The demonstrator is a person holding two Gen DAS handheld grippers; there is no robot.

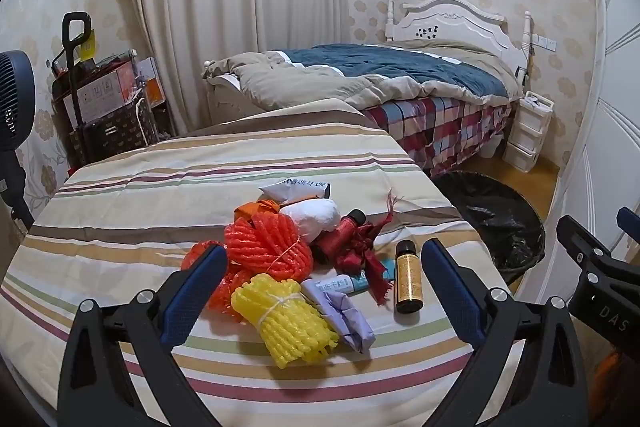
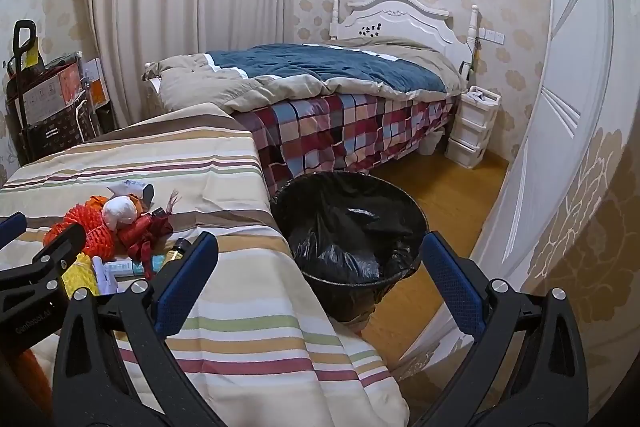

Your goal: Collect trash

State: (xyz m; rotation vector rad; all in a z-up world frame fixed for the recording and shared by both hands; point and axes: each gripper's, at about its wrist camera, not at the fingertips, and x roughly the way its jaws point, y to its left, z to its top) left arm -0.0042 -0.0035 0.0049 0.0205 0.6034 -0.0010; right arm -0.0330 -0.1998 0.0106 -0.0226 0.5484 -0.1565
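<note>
Both grippers gape wide, empty: left gripper (image 1: 324,279) over the trash pile (image 1: 304,263) mid-way across the striped cloth (image 1: 160,187), right gripper (image 2: 320,271) above that cloth's edge beside the black bin (image 2: 348,227). Amber bottle (image 1: 409,277) lies lengthwise, cap away.

We are holding our left gripper (image 1: 324,291) with its blue-padded fingers (image 1: 196,291) spread wide, gripping nothing, hovering just above the striped cloth (image 1: 120,211). Our right gripper (image 2: 320,279) is also gaping wide and empty, hanging beside that cloth's right edge, level with the left one.
</note>
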